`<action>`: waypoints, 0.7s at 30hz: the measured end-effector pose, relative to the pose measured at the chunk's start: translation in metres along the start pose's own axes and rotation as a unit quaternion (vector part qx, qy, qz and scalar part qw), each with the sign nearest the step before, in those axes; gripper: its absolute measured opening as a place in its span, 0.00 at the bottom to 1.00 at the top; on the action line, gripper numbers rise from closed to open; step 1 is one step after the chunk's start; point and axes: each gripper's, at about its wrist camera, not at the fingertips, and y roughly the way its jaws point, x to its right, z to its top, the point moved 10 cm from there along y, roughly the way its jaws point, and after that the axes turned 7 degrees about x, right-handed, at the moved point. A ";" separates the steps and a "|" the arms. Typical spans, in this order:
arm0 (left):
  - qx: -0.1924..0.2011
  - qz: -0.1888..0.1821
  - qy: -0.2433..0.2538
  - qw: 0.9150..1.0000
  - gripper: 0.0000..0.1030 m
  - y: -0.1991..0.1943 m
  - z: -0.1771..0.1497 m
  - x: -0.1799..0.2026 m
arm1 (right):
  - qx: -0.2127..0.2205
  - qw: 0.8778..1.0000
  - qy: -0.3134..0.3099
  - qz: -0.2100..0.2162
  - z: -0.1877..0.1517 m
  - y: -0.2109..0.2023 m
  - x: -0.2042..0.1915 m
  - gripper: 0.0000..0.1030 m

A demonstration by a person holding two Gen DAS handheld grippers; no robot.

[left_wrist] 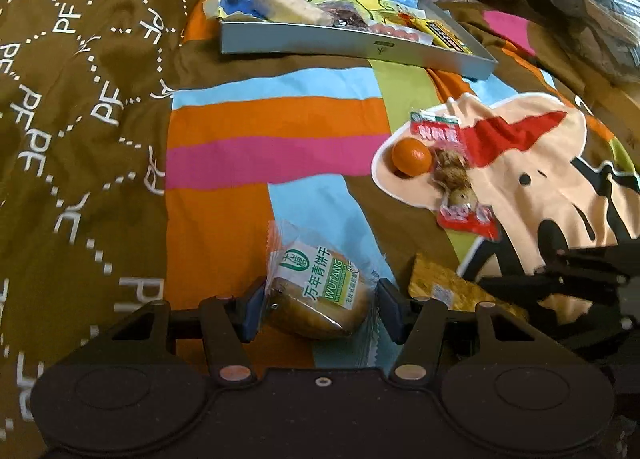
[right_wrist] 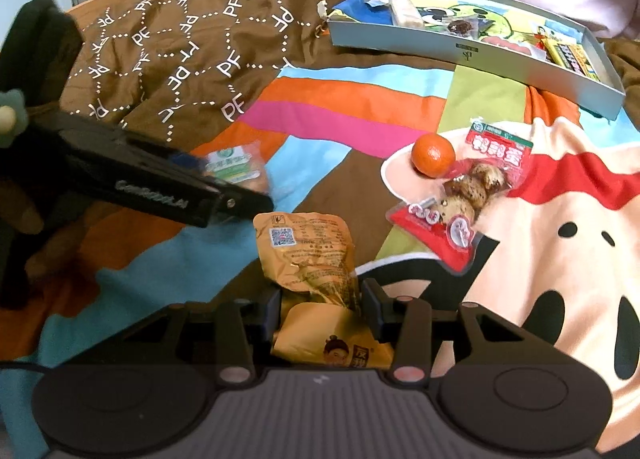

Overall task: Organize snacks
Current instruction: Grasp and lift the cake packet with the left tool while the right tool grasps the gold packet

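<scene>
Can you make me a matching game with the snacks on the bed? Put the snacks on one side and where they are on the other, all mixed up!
Snacks:
1. green-label biscuit
2. golden packet
3. orange
4. cereal bar

Places:
A. inside the grey tray
B. between the right gripper fingers
C. beside the red quail-egg pack
D. between the left gripper fingers

Pairs: 1-D, 2-B, 3-C, 4-A

Left gripper [left_wrist: 318,309]: fingers on either side of a wrapped cake [left_wrist: 320,295], 6 o'clock
Gold packet [left_wrist: 452,287]: 5 o'clock, just right of the cake
Orange [left_wrist: 411,156]: 3 o'clock, touching red packet [left_wrist: 452,171]
Tray [left_wrist: 320,41]: 12 o'clock, holding snacks
Bedspread [left_wrist: 260,131]: under everything
</scene>
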 end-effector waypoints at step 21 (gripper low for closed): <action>0.002 -0.007 0.036 0.999 0.57 0.005 -0.001 0.007 | 0.001 1.000 -0.005 -0.005 -0.004 0.005 0.000 0.47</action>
